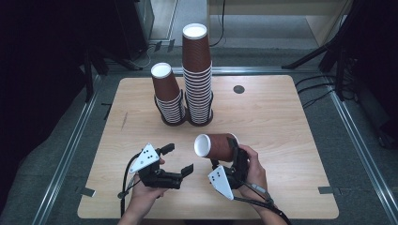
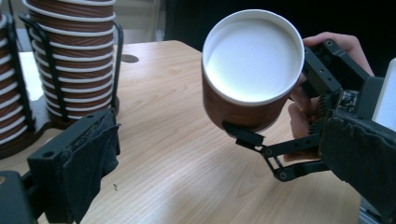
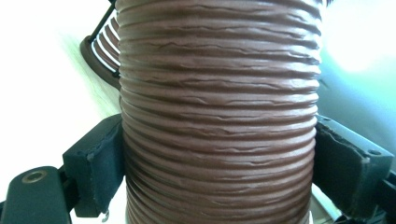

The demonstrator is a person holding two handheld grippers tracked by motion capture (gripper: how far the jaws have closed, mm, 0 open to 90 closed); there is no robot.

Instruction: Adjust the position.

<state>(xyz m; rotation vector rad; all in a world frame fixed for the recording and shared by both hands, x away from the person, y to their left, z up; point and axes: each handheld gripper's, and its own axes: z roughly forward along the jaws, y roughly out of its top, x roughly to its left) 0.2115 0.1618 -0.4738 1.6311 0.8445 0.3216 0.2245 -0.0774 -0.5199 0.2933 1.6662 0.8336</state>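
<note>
A brown ribbed paper cup (image 1: 218, 146) hangs on its side just above the wooden table (image 1: 281, 131), its white inside facing left. My right gripper (image 1: 227, 155) is shut on it. In the right gripper view the cup (image 3: 219, 107) sits squeezed between both pads (image 3: 100, 172). My left gripper (image 1: 177, 159) stands open and empty to the cup's left, low over the table. In the left gripper view the cup's open mouth (image 2: 252, 60) faces me between my wide-apart jaws, and the right gripper (image 2: 280, 100) clasps its wall.
Two upside-down stacks of brown cups stand in black wire holders at the back: a tall stack (image 1: 197, 75) and a shorter stack (image 1: 168, 96) to its left. A dark round plug (image 1: 239, 89) sits in the tabletop at the back right.
</note>
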